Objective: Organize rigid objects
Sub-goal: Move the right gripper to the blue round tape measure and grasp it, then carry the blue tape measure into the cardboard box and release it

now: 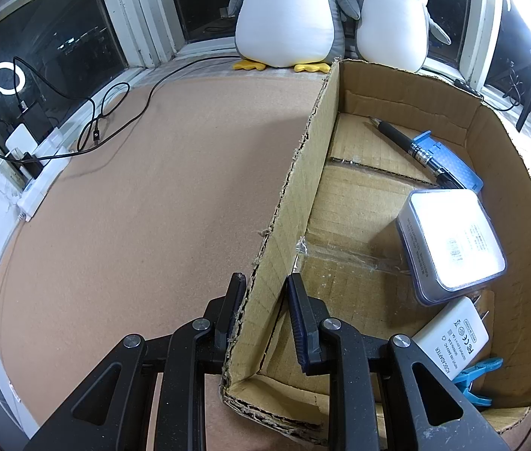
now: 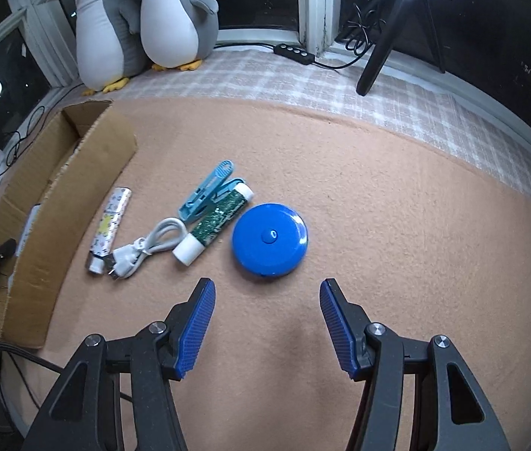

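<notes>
The left gripper (image 1: 265, 293) has its fingers clamped on the near side wall of the cardboard box (image 1: 303, 173), its own arms hiding the corner below; just past the inner finger lie a white charger (image 1: 453, 338) reading "AC/DC ADAPTER", half cut off a blue clip (image 1: 476, 379), and a glare-washed case (image 1: 453, 240) with unreadable print. The right gripper (image 2: 267, 293) hangs fingers apart and empty over the tabletop (image 2: 397, 225), a blue round tape measure (image 2: 270, 239) just ahead between them, a green tube (image 2: 216, 221) with illegible lettering beyond the left finger.

Left gripper (image 1: 265, 282) clamped, right gripper (image 2: 267, 289) agape
</notes>
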Demonstrator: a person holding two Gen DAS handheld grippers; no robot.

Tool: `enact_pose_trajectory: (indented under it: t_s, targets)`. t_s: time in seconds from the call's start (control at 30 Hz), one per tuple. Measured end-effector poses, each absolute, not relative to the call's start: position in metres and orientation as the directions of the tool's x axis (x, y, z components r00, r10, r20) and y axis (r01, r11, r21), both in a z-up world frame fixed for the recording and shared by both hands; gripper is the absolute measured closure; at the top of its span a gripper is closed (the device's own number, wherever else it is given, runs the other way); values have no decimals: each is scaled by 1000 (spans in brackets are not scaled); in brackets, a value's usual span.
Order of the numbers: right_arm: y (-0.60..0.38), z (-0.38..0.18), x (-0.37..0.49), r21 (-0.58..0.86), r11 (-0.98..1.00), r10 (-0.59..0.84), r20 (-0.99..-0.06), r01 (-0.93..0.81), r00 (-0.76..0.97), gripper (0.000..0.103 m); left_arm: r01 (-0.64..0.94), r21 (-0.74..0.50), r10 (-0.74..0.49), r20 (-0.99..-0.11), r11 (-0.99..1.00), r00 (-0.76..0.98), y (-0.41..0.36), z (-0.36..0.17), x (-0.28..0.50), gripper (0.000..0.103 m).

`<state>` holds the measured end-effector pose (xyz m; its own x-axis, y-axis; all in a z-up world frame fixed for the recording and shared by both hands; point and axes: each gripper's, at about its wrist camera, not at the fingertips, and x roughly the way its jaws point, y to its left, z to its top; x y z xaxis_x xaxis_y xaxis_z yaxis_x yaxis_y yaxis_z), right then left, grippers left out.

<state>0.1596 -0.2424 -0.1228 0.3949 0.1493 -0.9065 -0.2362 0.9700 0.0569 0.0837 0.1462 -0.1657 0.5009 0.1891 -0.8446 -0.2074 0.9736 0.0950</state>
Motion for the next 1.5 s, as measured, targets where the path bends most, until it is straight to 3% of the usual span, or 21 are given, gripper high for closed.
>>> enact_pose_trajectory:
  t_s: [0.8,1.0,1.5]
  targets:
    - [-231,-144,193,23,969,120,-915,-248,385,50,-208,98,192,-844,973,501,147,-167,83,79]
    - [-230,-144,195,5,968,105,-917,-251,386,57,-208,97,191,-844,973,501,146,-167,83,79]
    - [-242,-134,172,0,975,95,-905,-223,415,57,-207,99,193,-844,973,501,146,-166,83,79]
